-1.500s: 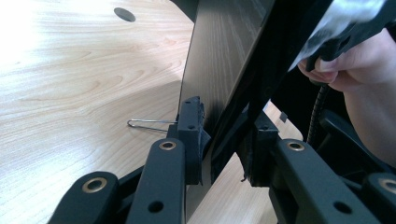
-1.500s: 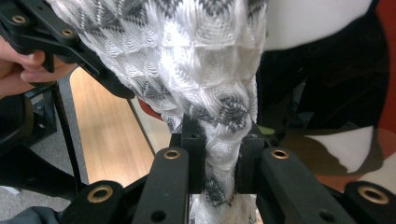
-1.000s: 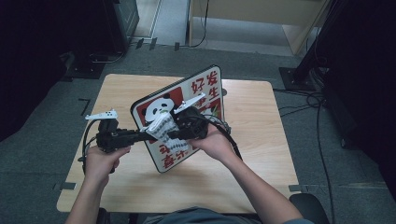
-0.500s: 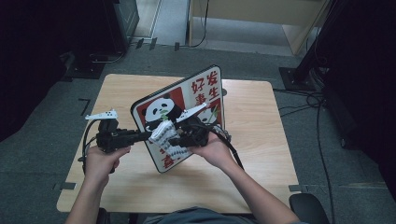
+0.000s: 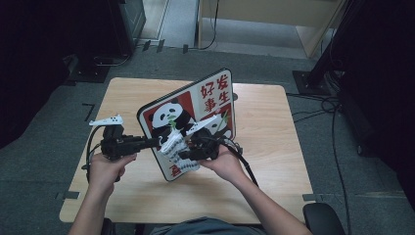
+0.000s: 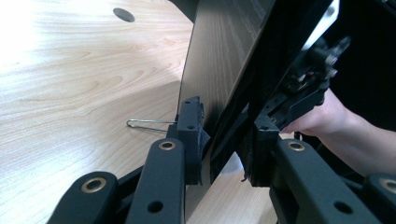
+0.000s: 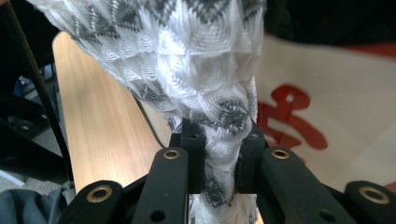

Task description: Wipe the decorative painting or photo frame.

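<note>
- While the panda board (image 5: 195,117) stands tilted mid-frame in the high view, the left gripper (image 5: 159,143) clamps its left edge.
- Left gripper view: jaws pinch that board (image 6: 219,60) at centre.
- Right gripper view: the right gripper (image 7: 223,156) squeezes a white patterned cloth (image 7: 187,60), centre frame.

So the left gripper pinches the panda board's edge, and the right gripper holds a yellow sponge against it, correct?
Not a yellow sponge: the right gripper is shut on a white-and-grey patterned cloth, as the right gripper view shows. The left gripper does pinch the panda board by its edge.
</note>
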